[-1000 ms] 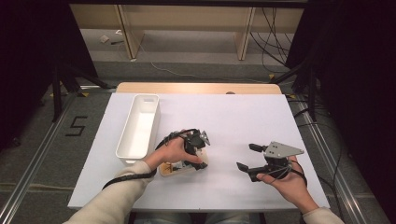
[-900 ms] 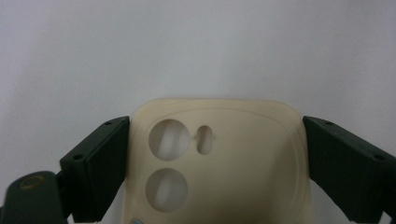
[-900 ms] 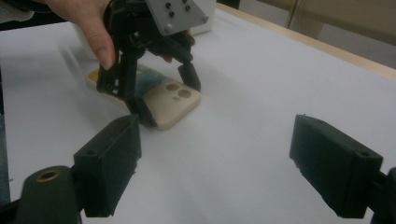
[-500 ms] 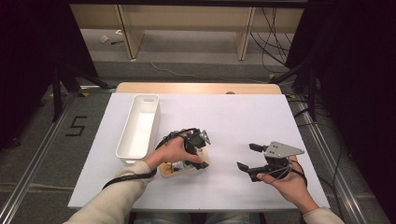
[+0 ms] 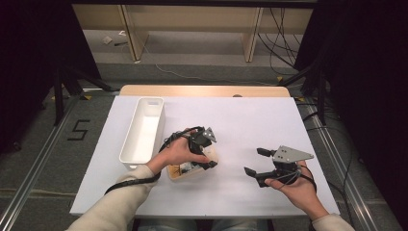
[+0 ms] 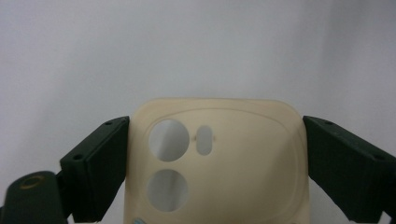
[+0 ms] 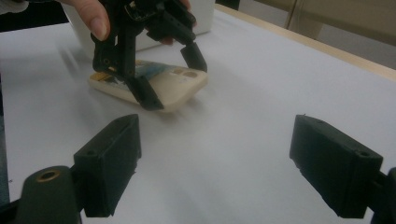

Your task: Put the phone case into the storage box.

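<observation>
The cream phone case (image 6: 219, 163) lies on the white table (image 5: 250, 120), just right of the near end of the white tray (image 5: 143, 132), its camera cut-outs pointing away from the person. In the left gripper view its two long edges sit between the black jaws, the left jaw touching one edge and the right jaw at or just off the other; whether the grip is firm cannot be told. In the right gripper view the end of the case with the cut-outs appears tilted slightly off the table. The left gripper (image 5: 202, 150) angles down onto the case, the left hand (image 5: 175, 153) wrapped over its body, forearm coming in from the lower left. The right gripper (image 5: 256, 161) rests low over bare table, well apart from the case, jaws spread wide and holding nothing, the right hand (image 5: 296, 185) underneath it.
</observation>
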A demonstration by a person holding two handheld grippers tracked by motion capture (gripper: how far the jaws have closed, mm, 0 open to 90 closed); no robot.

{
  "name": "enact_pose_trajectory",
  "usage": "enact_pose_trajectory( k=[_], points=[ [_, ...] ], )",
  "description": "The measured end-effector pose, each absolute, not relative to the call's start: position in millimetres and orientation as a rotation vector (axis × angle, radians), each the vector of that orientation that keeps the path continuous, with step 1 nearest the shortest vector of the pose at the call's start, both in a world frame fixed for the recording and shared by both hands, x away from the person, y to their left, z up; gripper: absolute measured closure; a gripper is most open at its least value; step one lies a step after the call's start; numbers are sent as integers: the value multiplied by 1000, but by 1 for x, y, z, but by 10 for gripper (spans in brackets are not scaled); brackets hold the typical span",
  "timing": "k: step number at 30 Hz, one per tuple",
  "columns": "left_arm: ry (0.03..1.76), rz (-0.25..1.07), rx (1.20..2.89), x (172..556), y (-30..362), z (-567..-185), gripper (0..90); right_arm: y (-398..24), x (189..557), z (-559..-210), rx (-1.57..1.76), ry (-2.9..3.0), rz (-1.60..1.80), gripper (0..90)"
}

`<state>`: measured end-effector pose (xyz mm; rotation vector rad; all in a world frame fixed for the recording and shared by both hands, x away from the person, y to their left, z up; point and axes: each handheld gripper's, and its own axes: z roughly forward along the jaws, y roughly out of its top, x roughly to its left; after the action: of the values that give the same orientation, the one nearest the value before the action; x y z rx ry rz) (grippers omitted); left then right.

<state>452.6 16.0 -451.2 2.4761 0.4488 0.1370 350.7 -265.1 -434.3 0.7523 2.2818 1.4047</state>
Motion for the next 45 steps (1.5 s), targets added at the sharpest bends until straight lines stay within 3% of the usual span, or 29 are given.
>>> enact_pose_trajectory(
  k=[45],
  points=[
    [607, 378, 2146, 454, 37, -396, 110, -266, 351, -433, 760, 2266, 1411, 176]
  ],
)
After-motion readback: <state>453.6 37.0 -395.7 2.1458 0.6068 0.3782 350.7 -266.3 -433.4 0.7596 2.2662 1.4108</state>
